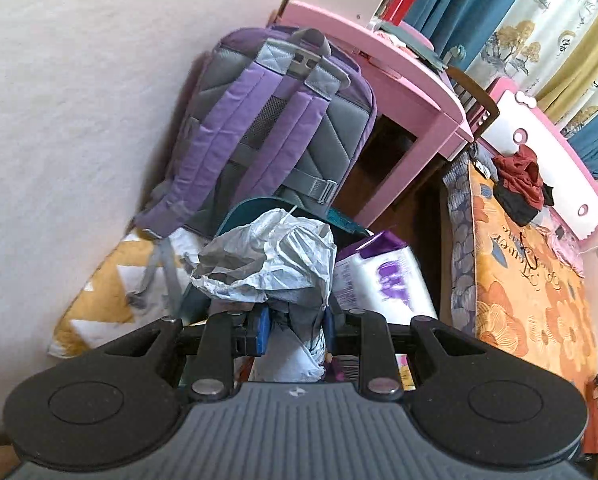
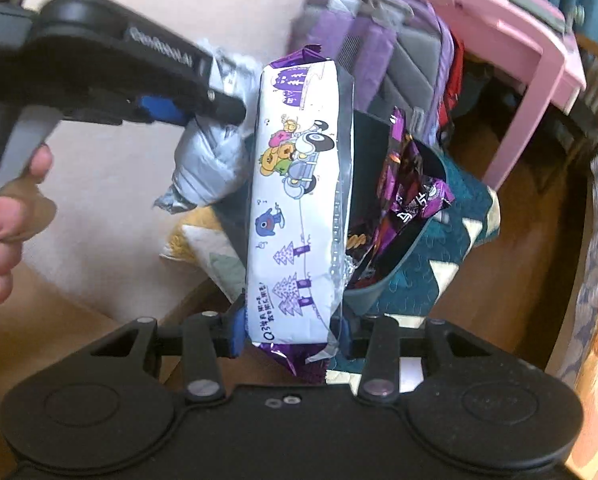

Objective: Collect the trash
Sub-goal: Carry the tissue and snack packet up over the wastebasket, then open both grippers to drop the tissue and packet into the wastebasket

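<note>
My left gripper is shut on a crumpled white-grey plastic wrapper; it also shows in the right wrist view, held by the left gripper at upper left. My right gripper is shut on a white and purple cartoon snack bag, held upright; the bag also shows in the left wrist view. Behind it stands a dark teal trash bin with purple wrappers inside. The bin's rim shows behind the crumpled wrapper.
A purple-grey backpack leans on the wall behind the bin. A pink desk stands to the right, with a bed in an orange floral cover beyond. A yellow-white cushion and teal quilt lie by the bin.
</note>
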`<state>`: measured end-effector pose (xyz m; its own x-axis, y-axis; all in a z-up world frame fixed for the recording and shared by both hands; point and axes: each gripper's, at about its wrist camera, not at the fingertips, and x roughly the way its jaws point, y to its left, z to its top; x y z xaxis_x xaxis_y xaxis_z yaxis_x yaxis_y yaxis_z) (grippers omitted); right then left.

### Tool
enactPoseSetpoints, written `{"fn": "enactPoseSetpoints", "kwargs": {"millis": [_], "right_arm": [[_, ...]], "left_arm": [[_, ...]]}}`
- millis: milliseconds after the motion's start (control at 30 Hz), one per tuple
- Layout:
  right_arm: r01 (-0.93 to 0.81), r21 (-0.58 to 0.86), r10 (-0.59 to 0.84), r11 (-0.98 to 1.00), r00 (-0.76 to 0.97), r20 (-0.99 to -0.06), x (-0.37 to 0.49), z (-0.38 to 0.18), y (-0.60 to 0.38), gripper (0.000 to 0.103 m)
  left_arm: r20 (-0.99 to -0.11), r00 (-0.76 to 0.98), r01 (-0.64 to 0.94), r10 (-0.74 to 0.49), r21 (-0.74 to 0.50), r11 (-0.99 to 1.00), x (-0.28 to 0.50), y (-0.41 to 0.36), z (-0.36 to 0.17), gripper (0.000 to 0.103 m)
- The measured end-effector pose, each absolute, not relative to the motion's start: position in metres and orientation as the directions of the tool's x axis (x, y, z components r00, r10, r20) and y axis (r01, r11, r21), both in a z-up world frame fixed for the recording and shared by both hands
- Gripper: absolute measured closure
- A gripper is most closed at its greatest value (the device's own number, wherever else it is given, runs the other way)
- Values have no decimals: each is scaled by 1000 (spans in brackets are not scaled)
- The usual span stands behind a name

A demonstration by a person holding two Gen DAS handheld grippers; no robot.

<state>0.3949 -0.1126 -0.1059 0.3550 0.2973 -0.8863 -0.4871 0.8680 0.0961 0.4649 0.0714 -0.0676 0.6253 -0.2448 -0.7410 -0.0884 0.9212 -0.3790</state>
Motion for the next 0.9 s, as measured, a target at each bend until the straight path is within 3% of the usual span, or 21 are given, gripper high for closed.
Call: {"fn": "enactPoseSetpoints", "kwargs": {"millis": [333,733,833,867,900], "right_arm": [[-395,74,183,916,245,-952,457,-141,-94,61],[-429,-18,109,903,270,-957,459,-138,-76,52],[-441,-30,110,897,289,-951,454,-131,-75,45],[-444,-32,113,895,295,-949,452,-129,-75,45],[-446,-33,115,894,301,-947,450,-125,-75,45]], "left_arm": [[-847,475,-96,-237,-318,943,529,57,-130,78],[-929,292,-91,-229,-265,960,532,46,-178,75],[-926,295,-110,-237,-279,954,527,49,-173,58],[-923,305,-114,-236,-281,953,524,51,-169,44],[-918,324,-117,-229,-279,953,520,51,-163,36]]}}
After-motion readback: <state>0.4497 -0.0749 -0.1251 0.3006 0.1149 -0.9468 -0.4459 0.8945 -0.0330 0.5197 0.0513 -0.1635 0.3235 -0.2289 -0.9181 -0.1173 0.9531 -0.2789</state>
